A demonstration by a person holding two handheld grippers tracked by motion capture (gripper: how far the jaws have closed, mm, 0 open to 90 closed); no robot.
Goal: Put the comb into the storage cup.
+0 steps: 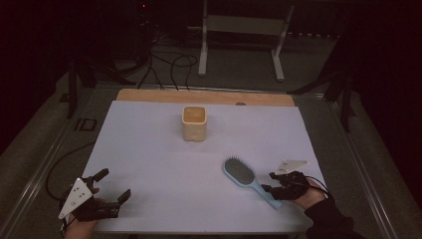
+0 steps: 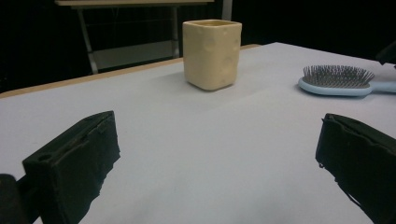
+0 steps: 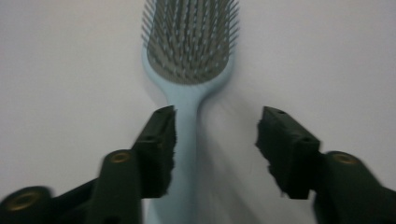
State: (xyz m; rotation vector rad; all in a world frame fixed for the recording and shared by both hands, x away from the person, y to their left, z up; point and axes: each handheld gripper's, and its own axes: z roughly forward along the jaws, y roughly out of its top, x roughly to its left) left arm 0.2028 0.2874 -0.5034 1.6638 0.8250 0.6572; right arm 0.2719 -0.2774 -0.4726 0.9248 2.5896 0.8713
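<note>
Two grippers, one brush: work in hand.
High view: the hairbrush (image 1: 247, 180) lies bristles-up on the white sheet near the front right, handle toward the right gripper (image 1: 271, 182), whose jaws straddle the handle end; likely so the handle is the easy part to take.
High view, left: the left gripper (image 1: 115, 184) rests at the front left corner, jaws spread and empty, well apart from the brush, seemingly parked.
High view, middle: a yellow cup (image 1: 194, 123) stands upright toward the far edge.
Left gripper view: both jaws wide, bare table (image 2: 196, 154) between them; cup and brush beyond.
Right gripper view: jaws released; the handle runs between them, hard against one jaw, clear of the other.
</note>
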